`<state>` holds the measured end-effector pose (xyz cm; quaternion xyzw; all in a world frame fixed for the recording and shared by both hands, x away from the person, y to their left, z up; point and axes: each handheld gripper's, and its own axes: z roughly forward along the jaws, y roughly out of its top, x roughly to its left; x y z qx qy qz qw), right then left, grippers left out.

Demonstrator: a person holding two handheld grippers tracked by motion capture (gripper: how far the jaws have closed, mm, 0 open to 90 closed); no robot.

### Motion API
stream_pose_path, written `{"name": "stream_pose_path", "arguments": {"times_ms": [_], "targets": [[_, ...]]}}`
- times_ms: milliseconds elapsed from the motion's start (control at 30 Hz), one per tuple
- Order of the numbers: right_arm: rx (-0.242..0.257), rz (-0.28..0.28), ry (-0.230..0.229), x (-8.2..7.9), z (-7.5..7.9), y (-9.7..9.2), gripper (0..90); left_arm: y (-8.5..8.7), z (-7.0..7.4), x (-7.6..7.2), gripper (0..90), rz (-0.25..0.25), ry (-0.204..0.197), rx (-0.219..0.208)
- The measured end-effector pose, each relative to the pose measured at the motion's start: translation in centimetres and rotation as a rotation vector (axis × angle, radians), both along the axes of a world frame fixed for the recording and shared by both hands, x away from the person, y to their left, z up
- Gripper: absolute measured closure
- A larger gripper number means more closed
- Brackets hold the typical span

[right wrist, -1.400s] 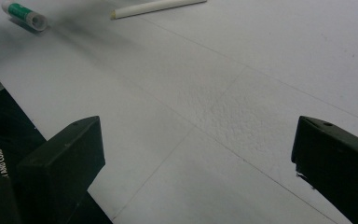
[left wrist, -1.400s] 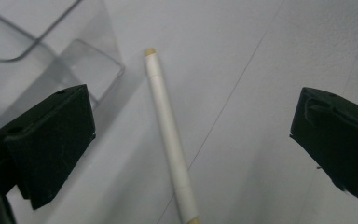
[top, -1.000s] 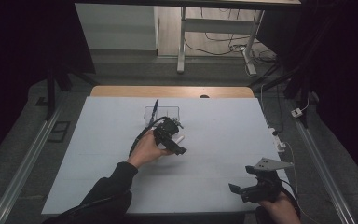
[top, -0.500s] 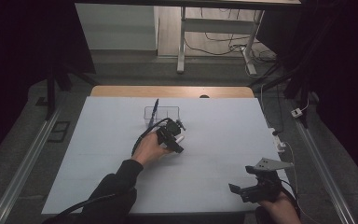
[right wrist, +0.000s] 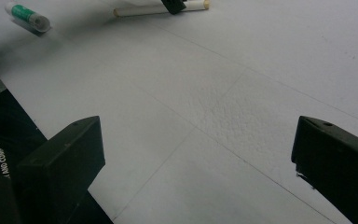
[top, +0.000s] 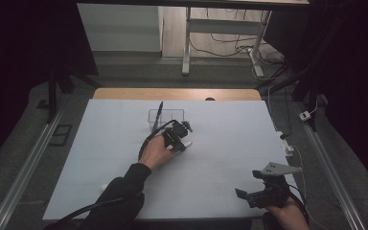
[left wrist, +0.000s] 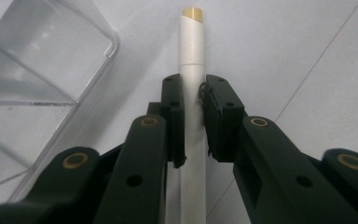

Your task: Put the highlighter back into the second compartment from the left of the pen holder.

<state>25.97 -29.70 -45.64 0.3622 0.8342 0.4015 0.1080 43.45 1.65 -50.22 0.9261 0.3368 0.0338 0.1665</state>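
A white pen (left wrist: 191,70) with a gold tip lies on the white table sheet (top: 220,158), just in front of a clear plastic box (top: 166,117). My left gripper (left wrist: 193,93) points down at it. Its jaws have just been closing, and both pads now press on the pen's barrel. From above, the left gripper (top: 179,136) sits mid-table in a hand, with the pen's end (top: 187,143) poking out beside it. My right gripper (top: 263,191) rests near the table's front right corner, jaws wide open (right wrist: 198,140) with nothing between them.
A blue pen (top: 159,111) stands tilted in the clear box (left wrist: 42,60). A green and white tube (right wrist: 28,16) lies near the table's front left edge. A wooden strip (top: 172,94) borders the far edge. Cables and a power strip (top: 285,141) run along the right side.
The left hand has edged slightly toward the clear box and settled over the white pen. The right hand and its gripper have kept still.
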Motion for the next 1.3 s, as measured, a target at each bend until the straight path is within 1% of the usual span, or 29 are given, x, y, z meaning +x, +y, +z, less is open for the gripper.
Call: {"name": "stream_pose_path", "arguments": {"times_ms": [133, 167, 200, 300, 433, 500, 533, 600, 633, 800, 867, 1000, 1300], "targets": [[0.001, 0.001, -0.002, 0.0, 0.0, 0.0, 2.1, 0.0, 0.0, -0.1, 78.8, -0.005, -0.004, 0.0], [0.001, 0.0, -0.001, 0.0, 0.0, 0.0, 2.1, 0.1, 0.0, -0.1, 78.8, -0.01, -0.008, -0.007], [0.001, 0.0, -0.001, 0.0, 0.0, 0.0, 2.1, 0.2, 0.1, -0.2, 78.9, -0.004, -0.012, -0.017], [0.002, 0.0, -0.002, 0.0, 0.0, 0.0, 2.1, 0.7, 0.5, -0.2, 78.9, -0.003, -0.029, -0.066], [0.002, 0.0, -0.002, 0.0, 0.0, 0.0, 2.1, 1.1, 1.6, -0.4, 78.9, -0.016, -0.063, -0.132], [0.002, -0.001, -0.001, 0.0, 0.0, 0.0, 2.1, 1.2, 2.2, -0.5, 78.9, -0.023, -0.073, -0.165], [0.002, -0.001, -0.001, 0.0, 0.0, 0.0, 2.1, 1.3, 2.4, -0.6, 78.9, -0.027, -0.087, -0.181], [0.001, 0.001, -0.002, 0.0, 0.0, 0.0, 2.1, 1.4, 2.9, -0.8, 78.8, -0.04, -0.1, -0.208], [0.0, 0.001, -0.003, 0.0, 0.0, 0.0, 2.1, 1.4, 3.0, -1.0, 78.9, -0.038, -0.114, -0.229], [0.0, 0.0, -0.002, 0.0, 0.0, 0.0, 2.1, 1.9, 4.0, -1.4, 78.8, -0.05, -0.16, -0.263], [0.001, -0.001, -0.002, 0.0, 0.0, 0.0, 2.1, 2.1, 4.5, -1.5, 78.8, -0.045, -0.184, -0.278], [0.0, 0.0, -0.003, 0.0, 0.0, 0.0, 2.1, 2.9, 5.5, -1.6, 78.8, -0.027, -0.23, -0.322], [0.0, -0.001, -0.002, 0.0, 0.0, 0.0, 2.1, 5.0, 7.9, -1.3, 78.8, 0.011, -0.309, -0.416]]}}
